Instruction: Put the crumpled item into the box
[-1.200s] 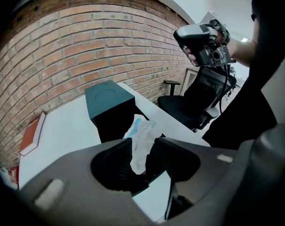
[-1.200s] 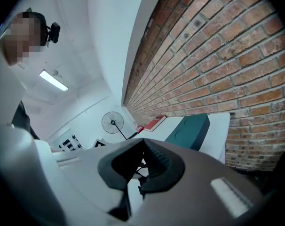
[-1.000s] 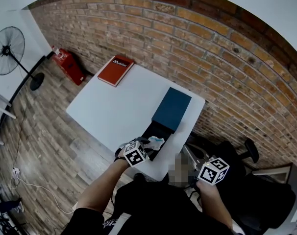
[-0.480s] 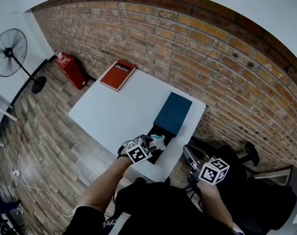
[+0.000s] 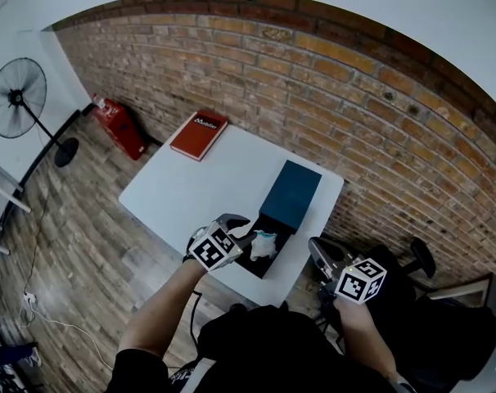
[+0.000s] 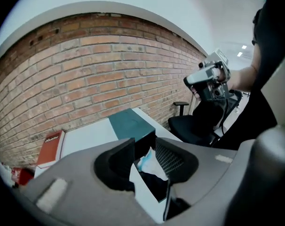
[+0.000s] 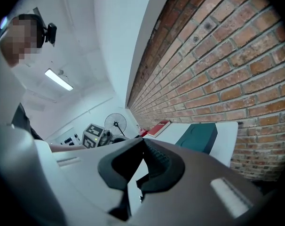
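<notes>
— Where's the crumpled wad (image 5: pixel 263 244)?
— Inside the open box (image 5: pixel 270 221), at the table's (image 5: pixel 199 187) near edge.
— And the grippers?
— Left gripper (image 5: pixel 240 229) over the box, jaws apart after narrowing slightly, gripping nothing. Right gripper (image 7: pixel 142 141) pinched together, empty.

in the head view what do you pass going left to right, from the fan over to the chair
standing fan → red object by the wall → red book → teal box lid → chair armrest
</notes>
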Demonstrator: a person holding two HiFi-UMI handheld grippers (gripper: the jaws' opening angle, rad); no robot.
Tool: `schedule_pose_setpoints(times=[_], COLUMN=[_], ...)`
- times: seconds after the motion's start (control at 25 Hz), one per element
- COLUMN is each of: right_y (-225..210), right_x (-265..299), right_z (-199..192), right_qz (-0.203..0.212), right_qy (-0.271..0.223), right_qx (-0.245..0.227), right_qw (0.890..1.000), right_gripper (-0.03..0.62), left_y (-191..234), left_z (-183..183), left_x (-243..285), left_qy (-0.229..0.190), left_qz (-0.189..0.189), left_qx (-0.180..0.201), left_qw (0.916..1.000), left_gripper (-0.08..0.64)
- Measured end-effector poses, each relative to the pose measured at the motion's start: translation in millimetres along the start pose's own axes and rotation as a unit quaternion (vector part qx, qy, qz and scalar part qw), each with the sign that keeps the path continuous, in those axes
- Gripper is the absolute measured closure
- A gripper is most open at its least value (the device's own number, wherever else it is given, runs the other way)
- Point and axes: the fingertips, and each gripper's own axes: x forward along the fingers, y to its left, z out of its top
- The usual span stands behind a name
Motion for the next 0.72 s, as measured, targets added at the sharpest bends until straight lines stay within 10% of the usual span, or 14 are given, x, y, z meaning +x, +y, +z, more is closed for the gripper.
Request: schedule_pose_setpoints(times=[0.72], right_y=[44], right_x=[9], right_z=[12], right_qz=[0.028], right_qy=[-0.005], right_qx=[-0.05], right_qw=[0.998], right_gripper=[0.597], left_y=[19], left_z=[57], left_x=[-97], left_qy=[-0.141], left_qz=[0.095], left_qx=[-0.063], left_qw=[0.9834], left_gripper=[0.468])
